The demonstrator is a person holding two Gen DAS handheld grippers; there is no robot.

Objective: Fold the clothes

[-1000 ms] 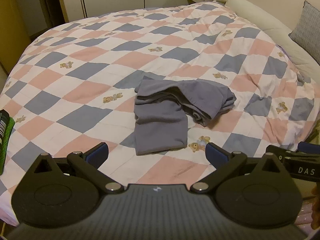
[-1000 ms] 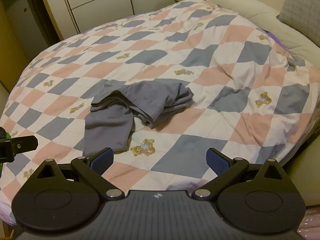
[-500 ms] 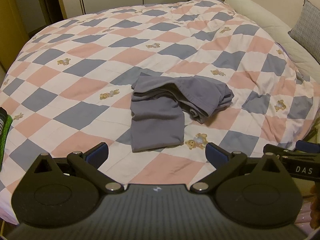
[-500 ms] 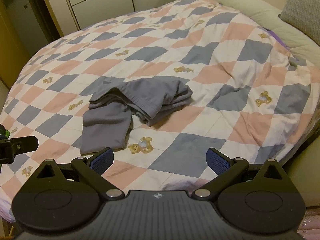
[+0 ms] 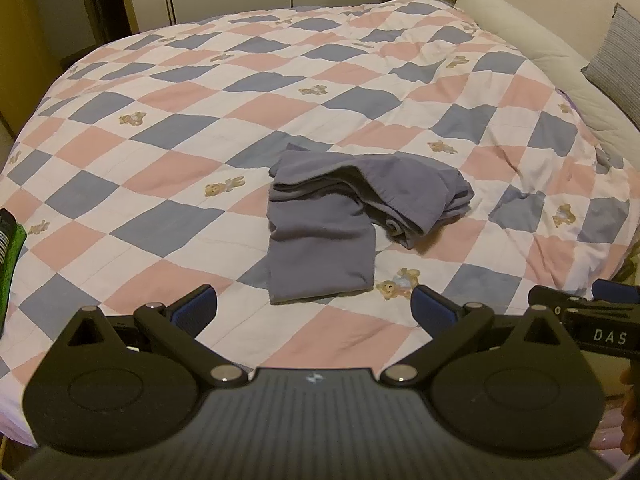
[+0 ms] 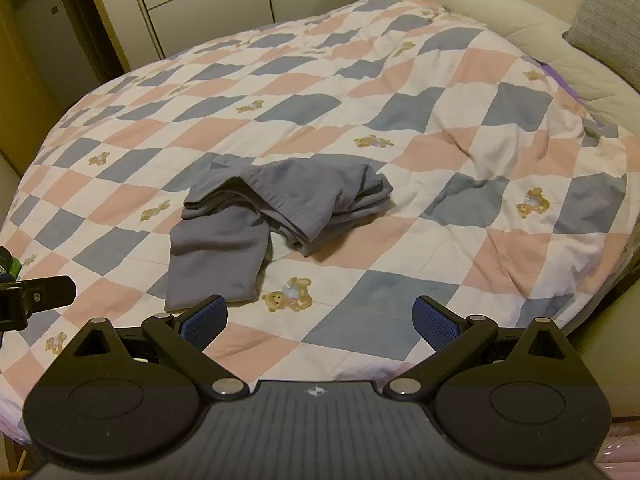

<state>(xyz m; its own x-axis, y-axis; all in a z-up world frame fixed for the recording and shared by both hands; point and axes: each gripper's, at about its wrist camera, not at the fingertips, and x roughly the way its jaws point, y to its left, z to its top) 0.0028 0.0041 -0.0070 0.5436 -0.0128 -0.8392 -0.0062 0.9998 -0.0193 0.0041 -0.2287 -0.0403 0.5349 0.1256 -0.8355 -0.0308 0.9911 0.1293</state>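
I hold both tongs above the near edge of the bed, neither touching anything. My left gripper (image 5: 314,306) stands with its blue-padded fingers (image 5: 196,306) spread wide and nothing between them. My right gripper (image 6: 320,318) is likewise spread wide and empty; part of its black body, lettered "DAS", shows at the right edge of the left wrist view. The task item, a crumpled grey-blue fabric garment (image 5: 348,216), lies near the middle of the pink, blue and white checked quilt with teddy-bear motifs (image 5: 168,168). One flat portion of the garment extends toward me; the remainder is bunched and folded over itself on the right side. It lies well apart from both tongs. A printed bear sits just beside the garment's near corner. A pale cream padded headboard (image 6: 532,32) borders the quilt at the far right, with a grey woven cushion (image 5: 618,56) against it. A green object (image 5: 10,256) shows at the left edge; I cannot identify it.
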